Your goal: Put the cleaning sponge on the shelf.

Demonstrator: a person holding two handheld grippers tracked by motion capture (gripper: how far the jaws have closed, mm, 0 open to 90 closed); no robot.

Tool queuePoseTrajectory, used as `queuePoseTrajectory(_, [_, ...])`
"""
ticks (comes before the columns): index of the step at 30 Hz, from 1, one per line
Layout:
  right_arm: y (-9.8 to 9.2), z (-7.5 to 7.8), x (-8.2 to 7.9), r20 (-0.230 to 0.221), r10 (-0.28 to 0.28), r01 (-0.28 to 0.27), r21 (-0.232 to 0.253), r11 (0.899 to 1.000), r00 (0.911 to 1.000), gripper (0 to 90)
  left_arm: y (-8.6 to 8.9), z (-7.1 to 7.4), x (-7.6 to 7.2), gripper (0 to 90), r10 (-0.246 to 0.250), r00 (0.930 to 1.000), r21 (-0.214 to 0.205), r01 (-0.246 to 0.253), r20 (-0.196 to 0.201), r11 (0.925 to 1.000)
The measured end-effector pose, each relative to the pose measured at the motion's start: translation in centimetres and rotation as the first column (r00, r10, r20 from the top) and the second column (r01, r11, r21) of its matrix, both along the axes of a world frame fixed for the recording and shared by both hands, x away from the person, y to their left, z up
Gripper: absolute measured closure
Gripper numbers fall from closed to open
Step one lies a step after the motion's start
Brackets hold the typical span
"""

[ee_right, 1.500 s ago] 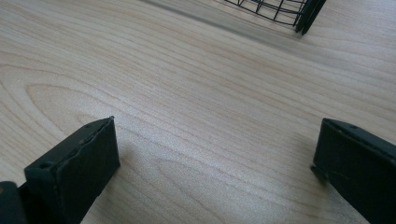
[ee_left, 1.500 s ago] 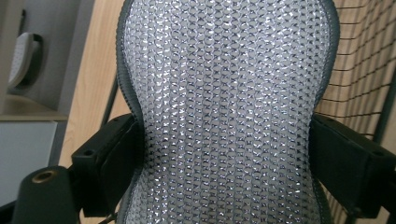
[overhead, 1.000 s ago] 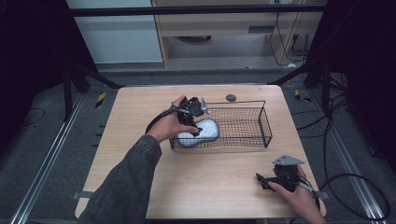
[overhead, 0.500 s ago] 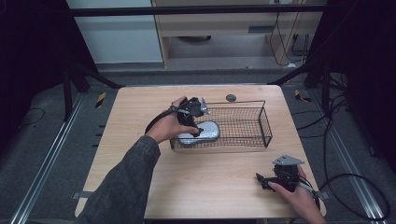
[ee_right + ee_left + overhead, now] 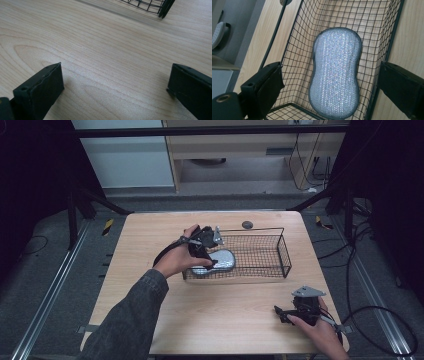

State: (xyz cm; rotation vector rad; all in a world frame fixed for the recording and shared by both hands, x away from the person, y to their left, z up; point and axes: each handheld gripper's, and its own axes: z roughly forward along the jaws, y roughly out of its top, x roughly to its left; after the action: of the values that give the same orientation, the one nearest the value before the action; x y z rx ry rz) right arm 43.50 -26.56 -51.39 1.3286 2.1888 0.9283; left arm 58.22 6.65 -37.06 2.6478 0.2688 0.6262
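Note:
A silver-grey scrubbing sponge [image 5: 216, 263] [image 5: 335, 72] lies flat in the left end of a black wire basket [image 5: 280, 251] [image 5: 294, 42] on the wooden table. My left gripper [image 5: 206, 251] [image 5: 329, 87] hovers over that end of the basket, open, its jaws spread wide on either side of the sponge and touching nothing. My right gripper [image 5: 283, 312] [image 5: 115, 87] rests low near the table's front right corner, open, with bare wood between its jaws.
A small dark round disc [image 5: 247, 224] lies on the table behind the basket. A corner of the basket [image 5: 160, 6] lies ahead of the right gripper. The wooden table [image 5: 150, 250] spreads left of the basket.
The sponge has dropped from the left gripper's reach to lie in the basket, and the left gripper has drawn back slightly over the basket's left end. The right gripper has stayed put.

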Motion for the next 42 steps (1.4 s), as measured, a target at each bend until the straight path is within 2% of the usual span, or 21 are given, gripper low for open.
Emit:
queuePoseTrajectory(12, [0.0, 0.0, 0.0, -0.001, -0.001, 0.001, 0.003, 1.0, 1.0, 0.3, 0.1, 0.5, -1.3, 5.0, -0.014, 0.9999, -0.022, 0.014, 0.006, 0.9997])
queuePoseTrajectory(21, [0.0, 0.0, 0.0, -0.001, -0.001, 0.001, 0.003, 1.0, 1.0, 0.3, -0.1, 0.6, -2.9, 4.3, -0.025, 0.9997, -0.085, 0.024, -0.008, 0.9961])
queuePoseTrajectory(25, [0.0, 0.0, 0.0, -0.001, -0.001, 0.001, 0.002, 1.0, 1.0, 0.3, -0.2, 0.6, -3.9, 4.2, -0.041, 0.9991, -0.097, 0.039, -0.013, 0.9945])
queuePoseTrajectory(28, [0.0, 0.0, 0.0, -0.001, 0.0, 0.0, 0.002, 1.0, 1.0, 0.3, -0.3, 0.5, -4.6, 3.3, -0.028, 0.9995, -0.12, 0.027, -0.011, 0.9925])
queuePoseTrajectory(30, [0.0, 0.0, 0.0, -0.001, -0.001, 0.001, 0.003, 1.0, 1.0, 0.3, -0.3, 0.4, -4.9, 3.3, -0.028, 0.9995, -0.118, 0.027, -0.012, 0.9927])
queuePoseTrajectory(39, [0.0, 0.0, 0.0, -0.001, 0.0, 0.0, 0.002, 1.0, 1.0, 0.3, 0.3, -0.2, -7.1, 3.5, -0.014, 0.9998, -0.191, 0.011, -0.017, 0.9815])
queuePoseTrajectory(42, [0.0, 0.0, 0.0, -0.001, 0.0, 0.0, 0.002, 1.0, 1.0, 0.3, 0.6, -0.2, -7.4, 3.5, -0.007, 0.9999, -0.206, 0.003, -0.016, 0.9786])
